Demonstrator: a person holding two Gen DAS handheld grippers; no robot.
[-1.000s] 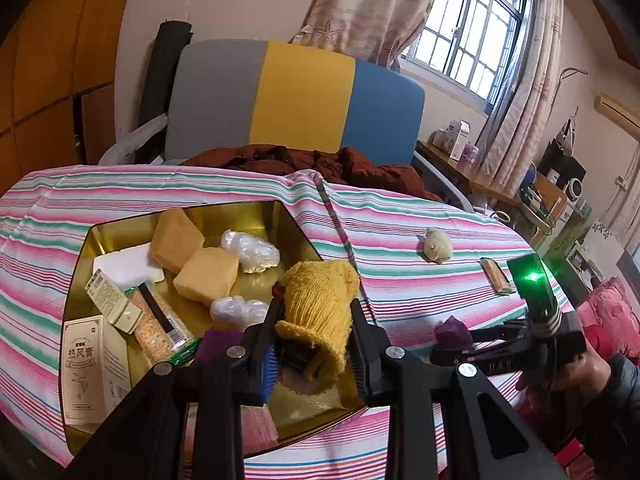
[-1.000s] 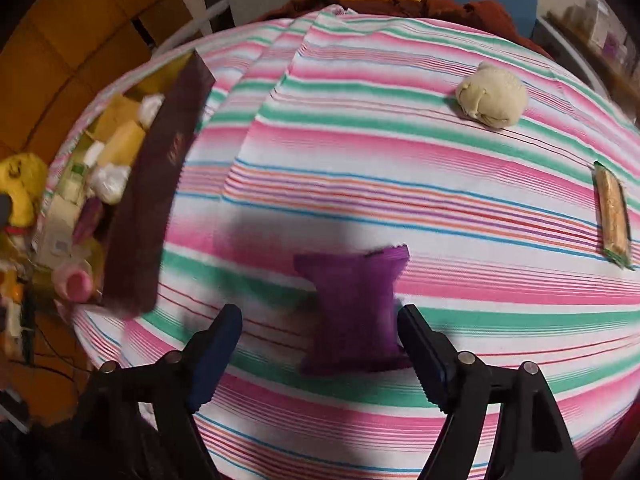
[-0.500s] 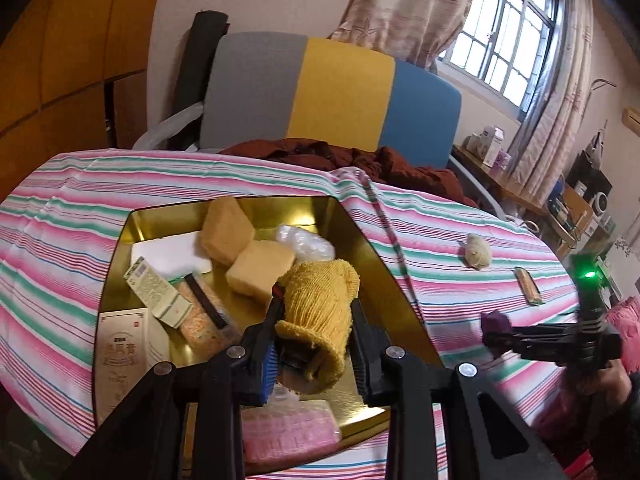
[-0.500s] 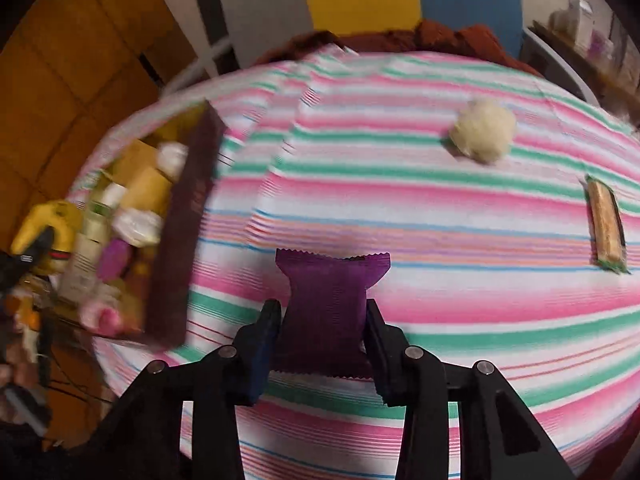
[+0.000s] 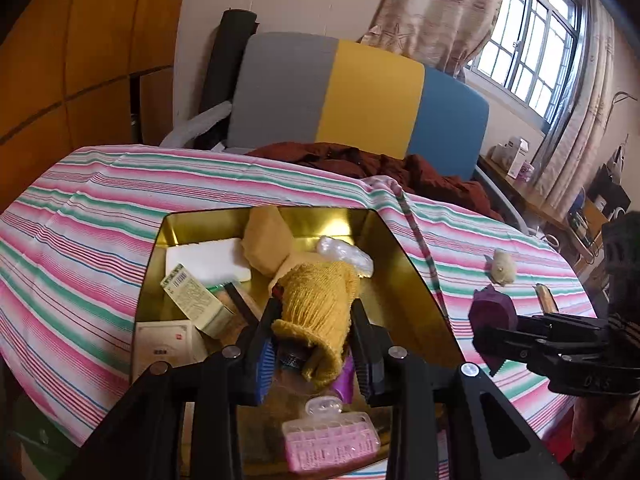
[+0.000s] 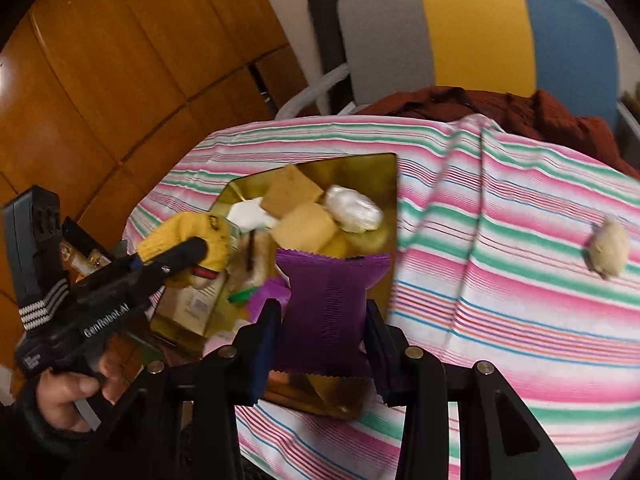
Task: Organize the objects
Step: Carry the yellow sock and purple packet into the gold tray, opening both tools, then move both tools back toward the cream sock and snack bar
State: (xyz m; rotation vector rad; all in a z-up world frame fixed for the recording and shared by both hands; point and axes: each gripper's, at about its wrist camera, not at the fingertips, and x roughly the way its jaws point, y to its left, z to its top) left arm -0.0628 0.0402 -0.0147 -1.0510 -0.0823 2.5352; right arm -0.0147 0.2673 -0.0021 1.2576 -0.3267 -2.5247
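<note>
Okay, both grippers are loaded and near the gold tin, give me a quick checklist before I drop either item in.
1. Left gripper grip on the yellow knit glove: ok, jaws shut on it.
2. Right gripper grip on the purple packet: ok, held at its middle.
3. Glove above the gold tin: ok, it hangs over the tin's inside.
4. Packet above the tin: cannot tell; in the left wrist view it appears just outside the right wall.
5. Free landing spot: not ok at the crowded left side; bare gold floor shows on the right.
6. Grippers apart: ok, a gap shows between them.
</note>
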